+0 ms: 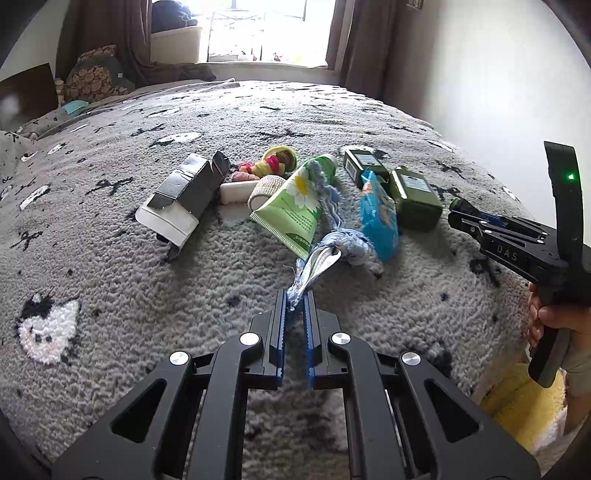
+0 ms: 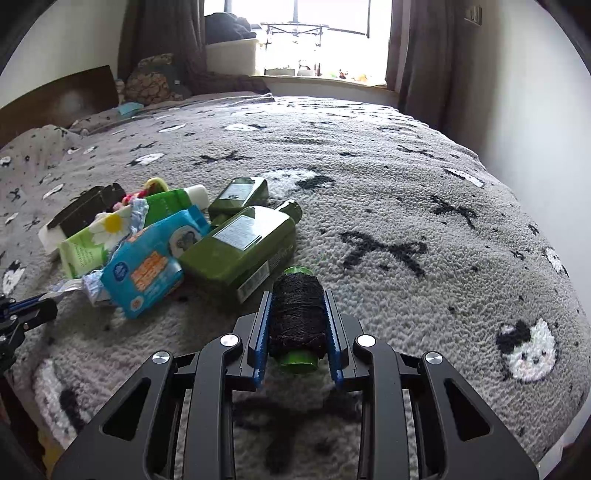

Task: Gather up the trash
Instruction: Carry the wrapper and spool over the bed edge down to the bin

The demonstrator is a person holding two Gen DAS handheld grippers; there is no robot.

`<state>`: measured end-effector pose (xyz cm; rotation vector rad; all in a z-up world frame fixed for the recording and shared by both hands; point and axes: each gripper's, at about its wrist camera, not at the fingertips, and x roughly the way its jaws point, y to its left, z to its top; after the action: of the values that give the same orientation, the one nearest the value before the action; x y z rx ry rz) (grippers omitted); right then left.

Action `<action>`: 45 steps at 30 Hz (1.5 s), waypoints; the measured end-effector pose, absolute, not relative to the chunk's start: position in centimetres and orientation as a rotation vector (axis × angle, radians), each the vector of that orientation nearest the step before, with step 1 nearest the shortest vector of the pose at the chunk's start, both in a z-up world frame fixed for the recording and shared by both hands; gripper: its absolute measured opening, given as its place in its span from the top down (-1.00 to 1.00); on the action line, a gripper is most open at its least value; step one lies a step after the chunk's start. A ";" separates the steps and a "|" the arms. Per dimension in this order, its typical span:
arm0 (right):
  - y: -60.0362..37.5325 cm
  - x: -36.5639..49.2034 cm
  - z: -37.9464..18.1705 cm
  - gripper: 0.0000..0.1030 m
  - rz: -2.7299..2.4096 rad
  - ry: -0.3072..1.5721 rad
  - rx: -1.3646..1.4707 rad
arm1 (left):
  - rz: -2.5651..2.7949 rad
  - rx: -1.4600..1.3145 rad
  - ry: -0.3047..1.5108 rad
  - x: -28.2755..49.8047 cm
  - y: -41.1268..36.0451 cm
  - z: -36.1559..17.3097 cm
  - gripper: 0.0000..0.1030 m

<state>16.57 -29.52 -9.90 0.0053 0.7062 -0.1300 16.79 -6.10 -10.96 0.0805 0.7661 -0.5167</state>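
A pile of items lies on a grey fleece blanket (image 1: pixel 110 280): a grey-and-white carton (image 1: pixel 184 199), a green daisy tube (image 1: pixel 295 199), a blue wipes packet (image 1: pixel 380 218), two green bottles (image 1: pixel 415 201) and a frayed blue-and-white rag (image 1: pixel 334 243). My left gripper (image 1: pixel 295 301) is shut on the rag's near end. My right gripper (image 2: pixel 297 295) is shut on a spool of black thread (image 2: pixel 297 317) with green ends, just right of the nearest green bottle (image 2: pixel 236 251). The right gripper also shows in the left wrist view (image 1: pixel 456 210).
Colourful hair ties (image 1: pixel 273 164), a white bar (image 1: pixel 238 192) and a beige roll (image 1: pixel 264 188) lie in the pile. Pillows (image 1: pixel 96 77) and a headboard (image 1: pixel 29 92) are far left. A window (image 1: pixel 273 29) is behind. A wall (image 1: pixel 498 74) runs along the bed's right side.
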 end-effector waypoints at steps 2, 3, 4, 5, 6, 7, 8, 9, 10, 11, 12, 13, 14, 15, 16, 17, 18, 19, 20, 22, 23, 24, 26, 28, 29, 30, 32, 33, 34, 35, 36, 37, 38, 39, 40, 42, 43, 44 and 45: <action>-28.9 14.9 -9.5 0.47 -0.104 0.682 0.011 | -0.523 0.080 0.744 15.0 -5.8 -10.7 0.87; -28.6 13.9 -9.2 0.47 -0.090 0.665 0.016 | -0.526 0.079 0.735 14.1 -5.6 -10.5 0.87; -28.3 12.9 -9.0 0.47 -0.077 0.650 0.025 | -0.531 0.078 0.727 13.2 -5.5 -10.4 0.87; -28.1 12.0 -8.7 0.47 -0.065 0.636 0.034 | -0.536 0.075 0.718 12.2 -5.2 -10.3 0.87; -27.8 11.0 -8.5 0.47 -0.050 0.623 0.042 | -0.538 0.073 0.710 11.4 -5.0 -10.3 0.87; -27.6 10.2 -8.4 0.47 -0.039 0.612 0.047 | -0.537 0.071 0.703 10.6 -4.8 -10.2 0.87; -27.3 9.3 -8.2 0.47 -0.026 0.602 0.050 | -0.534 0.069 0.693 9.7 -4.5 -10.1 0.88; -27.0 8.4 -8.1 0.47 -0.010 0.593 0.053 | -0.533 0.067 0.684 9.0 -4.2 -9.9 0.88; -26.6 7.6 -8.0 0.47 0.005 0.587 0.052 | -0.528 0.066 0.676 8.3 -4.0 -9.8 0.88; -26.2 6.9 -7.9 0.47 0.017 0.583 0.049 | -0.520 0.065 0.669 7.6 -3.7 -9.6 0.88; -25.9 6.1 -7.9 0.47 0.030 0.579 0.047 | -0.512 0.067 0.662 6.9 -3.4 -9.4 0.88; -25.5 5.3 -7.9 0.47 0.042 0.576 0.046 | -0.505 0.071 0.657 6.2 -3.1 -9.2 0.88; -25.2 4.5 -8.0 0.47 0.052 0.574 0.048 | -0.498 0.075 0.658 5.5 -2.9 -9.0 0.88; -24.9 3.8 -8.1 0.47 0.062 0.574 0.053 | -0.498 0.076 0.666 4.8 -2.6 -9.0 0.88; -24.7 3.2 -8.2 0.47 0.068 0.574 0.060 | -0.501 0.073 0.677 4.2 -2.4 -9.1 0.88; -24.3 2.6 -8.5 0.47 0.072 0.578 0.068 | -0.510 0.069 0.691 3.5 -2.2 -9.3 0.88; -24.0 1.9 -8.9 0.47 0.078 0.588 0.077 | -0.518 0.069 0.707 2.8 -2.0 -9.6 0.88; -23.7 1.3 -9.4 0.47 0.083 0.598 0.087 | -0.519 0.073 0.724 2.2 -1.8 -10.0 0.88; -23.5 0.6 -9.9 0.47 0.086 0.611 0.095 | -0.517 0.084 0.745 1.6 -1.8 -10.6 0.88; -23.0 -0.3 -11.1 0.47 0.092 0.650 0.115 | -0.512 0.109 0.781 0.6 -1.7 -11.8 0.88; -22.7 -0.7 -11.7 0.47 0.096 0.671 0.117 | -0.509 0.113 0.795 0.1 -1.7 -12.3 0.88; -22.4 -1.2 -12.2 0.47 0.102 0.688 0.114 | -0.511 0.114 0.813 -0.4 -1.5 -12.8 0.88; -21.7 -1.8 -13.2 0.47 0.110 0.723 0.103 | -0.521 0.114 0.849 -1.2 -1.3 -13.7 0.88; -21.1 -2.3 -14.2 0.47 0.123 0.760 0.099 | -0.532 0.118 0.879 -2.0 -1.3 -14.5 0.88; -20.9 -2.5 -14.6 0.47 0.129 0.779 0.100 | -0.541 0.119 0.896 -2.4 -1.3 -15.0 0.88; -20.7 -2.7 -15.1 0.47 0.134 0.798 0.099 | -0.552 0.118 0.912 -2.7 -1.3 -15.4 0.88; -20.4 -2.9 -16.1 0.47 0.141 0.833 0.095 | -0.566 0.123 0.953 -3.0 -1.5 -16.5 0.88; -20.2 -3.0 -16.7 0.47 0.143 0.855 0.094 | -0.565 0.128 0.971 -3.1 -1.6 -17.1 0.88; -20.0 -3.1 -17.3 0.47 0.144 0.874 0.091 | -0.561 0.136 0.996 -3.1 -1.7 -17.9 0.88; -19.8 -3.1 -17.8 0.47 0.144 0.894 0.088 | -0.556 0.143 1.015 -3.1 -1.8 -18.6 0.88; -19.6 -3.0 -18.5 0.47 0.149 0.921 0.092 | -0.552 0.154 1.035 -3.1 -1.9 -19.2 0.88; -19.5 -2.9 -19.3 0.47 0.156 0.948 0.098 | -0.554 0.163 1.055 -3.1 -2.0 -19.9 0.88; -19.3 -2.7 -19.9 0.47 0.163 0.975 0.100 | -0.556 0.168 1.081 -3.1 -2.2 -20.7 0.88; -19.1 -2.6 -20.6 0.47 0.170 1.003 0.105 | -0.557 0.169 1.108 -3.0 -2.3 -21.4 0.88; -19.0 -2.5 -21.2 0.47 0.182 1.030 0.115 | -0.557 0.170 1.132 -2.9 -2.3 -22.1 0.88; -18.9 -2.3 -22.3 0.47 0.198 1.074 0.131 | -0.554 0.168 1.182 -2.7 -2.4 -23.6 0.88; -19.0 -2.1 -22.9 0.47 0.192 1.097 0.133 | -0.551 0.170 1.202 -2.5 -2.5 -24.2 0.88; -19.0 -1.9 -23.4 0.47 0.192 1.118 0.139 | -0.547 0.174 1.221 -2.4 -2.6 -24.9 0.88; -19.1 -1.8 -23.9 0.47 0.200 1.138 0.153 | -0.544 0.176 1.235 -2.3 -2.7 -25.5 0.88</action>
<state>-1.82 -19.13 -23.91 0.1532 1.1384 0.2000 -2.30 -2.71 -25.50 0.1764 1.2348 -0.5439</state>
